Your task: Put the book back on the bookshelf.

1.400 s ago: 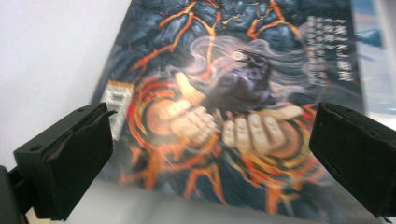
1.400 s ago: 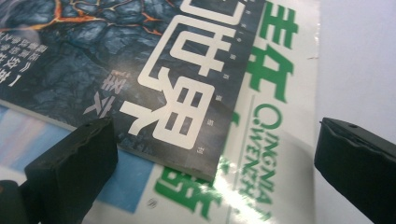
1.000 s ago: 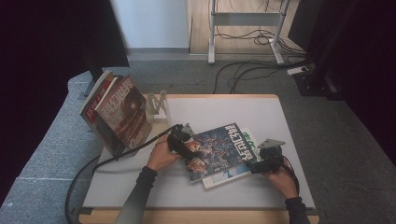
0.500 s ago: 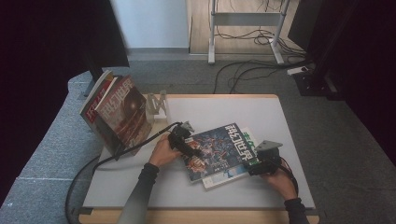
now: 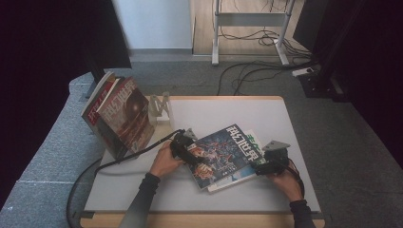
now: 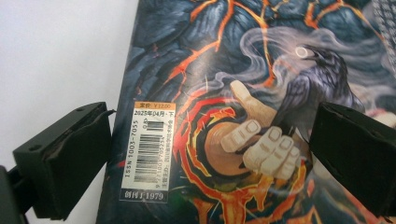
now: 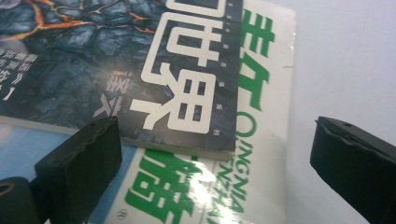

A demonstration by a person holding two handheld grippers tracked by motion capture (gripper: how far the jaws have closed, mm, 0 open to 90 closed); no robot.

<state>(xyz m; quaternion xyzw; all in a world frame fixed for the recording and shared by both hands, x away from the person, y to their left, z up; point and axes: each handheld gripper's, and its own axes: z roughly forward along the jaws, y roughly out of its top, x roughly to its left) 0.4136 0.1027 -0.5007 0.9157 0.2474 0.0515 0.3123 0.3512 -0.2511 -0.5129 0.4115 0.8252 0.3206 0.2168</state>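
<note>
Lying between spread jaws: dark magazine (image 6: pixel 243 93)

Two handheld grippers, black throughout: the left gripper (image 5: pixel 183 147) trails a thick black cable off the table's edge, while the right gripper (image 5: pixel 270 164) carries a grey three-cornered plate. Each has blocky, matte black jaws with small screw holes. The person wears dark long sleeves (image 5: pixel 142 199).
</note>
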